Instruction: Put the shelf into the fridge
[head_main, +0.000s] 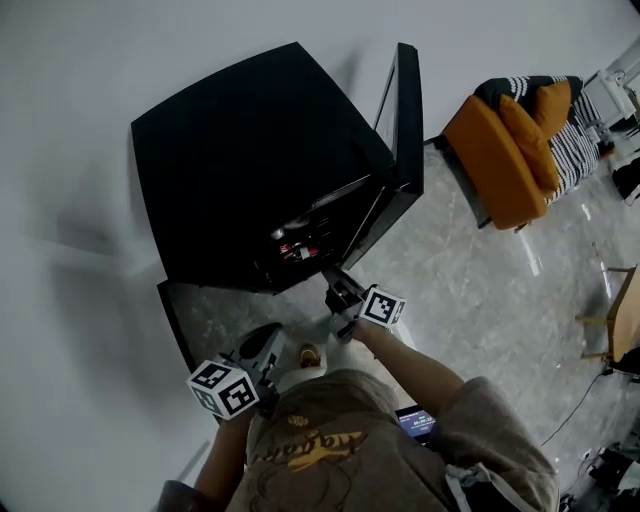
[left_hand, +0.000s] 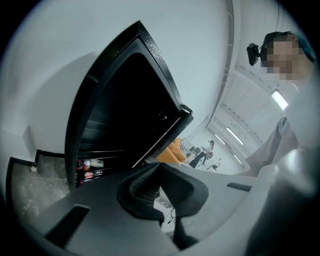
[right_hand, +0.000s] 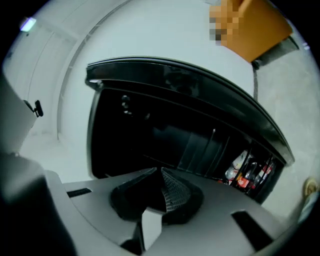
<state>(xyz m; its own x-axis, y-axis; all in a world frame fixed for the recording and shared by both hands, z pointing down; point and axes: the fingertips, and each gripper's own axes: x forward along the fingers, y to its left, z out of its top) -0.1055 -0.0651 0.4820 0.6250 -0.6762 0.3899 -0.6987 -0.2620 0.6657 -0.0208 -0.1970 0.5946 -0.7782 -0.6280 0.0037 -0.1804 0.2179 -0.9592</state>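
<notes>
The black fridge (head_main: 240, 170) stands against the white wall with its door (head_main: 405, 120) swung open to the right. Its inside is dark; bottles (head_main: 300, 250) lie in the bottom part, also seen as bottles (left_hand: 87, 167) and bottles (right_hand: 247, 172). Thin rails (right_hand: 215, 145) show inside, but I cannot pick out a separate shelf in any view. My right gripper (head_main: 340, 292) is just in front of the fridge opening, shut with nothing in it. My left gripper (head_main: 265, 350) hangs lower and to the left, also shut and empty. The pads (left_hand: 145, 187) and pads (right_hand: 175, 192) meet at their tips.
An orange sofa (head_main: 500, 150) with a striped cushion stands to the right of the fridge door. A wooden table edge (head_main: 625, 320) shows at the far right. Grey marbled floor (head_main: 480, 280) lies between them. The white wall (head_main: 70, 150) runs behind and left of the fridge.
</notes>
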